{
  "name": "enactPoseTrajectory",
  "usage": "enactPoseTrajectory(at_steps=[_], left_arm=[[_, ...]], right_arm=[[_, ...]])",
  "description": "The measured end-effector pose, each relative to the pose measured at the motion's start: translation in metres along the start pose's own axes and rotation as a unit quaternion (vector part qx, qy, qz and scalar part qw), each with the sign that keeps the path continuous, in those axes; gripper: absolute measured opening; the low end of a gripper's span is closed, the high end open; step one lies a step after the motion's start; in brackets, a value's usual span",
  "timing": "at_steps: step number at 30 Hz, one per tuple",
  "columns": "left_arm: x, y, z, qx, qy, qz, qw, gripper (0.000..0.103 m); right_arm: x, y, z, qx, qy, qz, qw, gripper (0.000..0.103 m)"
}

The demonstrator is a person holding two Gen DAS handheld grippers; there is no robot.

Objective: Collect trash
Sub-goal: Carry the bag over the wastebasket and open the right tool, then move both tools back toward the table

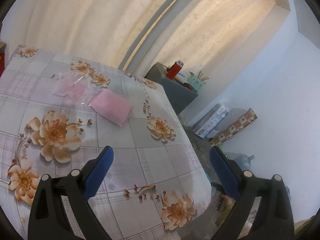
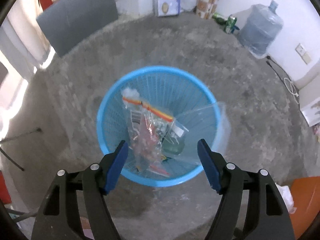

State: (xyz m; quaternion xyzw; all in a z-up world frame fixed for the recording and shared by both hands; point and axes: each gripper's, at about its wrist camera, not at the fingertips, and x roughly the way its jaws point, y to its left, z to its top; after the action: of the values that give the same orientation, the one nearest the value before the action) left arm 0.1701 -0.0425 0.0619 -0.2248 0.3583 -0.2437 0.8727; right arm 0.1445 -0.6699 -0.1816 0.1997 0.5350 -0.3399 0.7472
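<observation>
I see clear plastic bags lying inside the blue basket on the gray floor; my right gripper hangs above it, its jaws wide apart, holding nothing. A pink packet and a clear wrapper lie side by side on the flowered table; my left gripper hangs near them, jaws apart too.

The right gripper is hanging with jaws spread wide and holding nothing above a blue mesh wastebasket standing on the concrete floor. Clear plastic bags are lying inside; another clear bag is leaning against its rim.
</observation>
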Motion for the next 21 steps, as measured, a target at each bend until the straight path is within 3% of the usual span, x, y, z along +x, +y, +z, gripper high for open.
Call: enactPoseTrajectory(at_steps=[5, 9, 15, 17, 21], left_arm=[[-0.014, 0.0, -0.005, 0.018, -0.011, 0.021, 0.9996, 0.095], [-0.023, 0.003, -0.013, 0.034, -0.015, 0.047, 0.9982, 0.095], [-0.038, 0.016, -0.024, 0.031, -0.023, 0.073, 0.9966, 0.095], [-0.046, 0.02, -0.028, 0.033, -0.032, 0.082, 0.9956, 0.095], [-0.059, 0.031, -0.036, 0.027, -0.054, 0.104, 0.9927, 0.097]], right_arm=[[-0.076, -0.011, -0.014, 0.032, -0.055, 0.05, 0.997, 0.069], [-0.149, 0.003, -0.035, 0.017, -0.103, 0.09, 0.99, 0.077], [-0.262, 0.065, -0.076, -0.061, -0.188, 0.132, 0.971, 0.094], [-0.289, 0.092, -0.089, -0.087, -0.21, 0.147, 0.963, 0.095], [-0.311, 0.146, -0.114, -0.14, -0.207, 0.179, 0.951, 0.095]])
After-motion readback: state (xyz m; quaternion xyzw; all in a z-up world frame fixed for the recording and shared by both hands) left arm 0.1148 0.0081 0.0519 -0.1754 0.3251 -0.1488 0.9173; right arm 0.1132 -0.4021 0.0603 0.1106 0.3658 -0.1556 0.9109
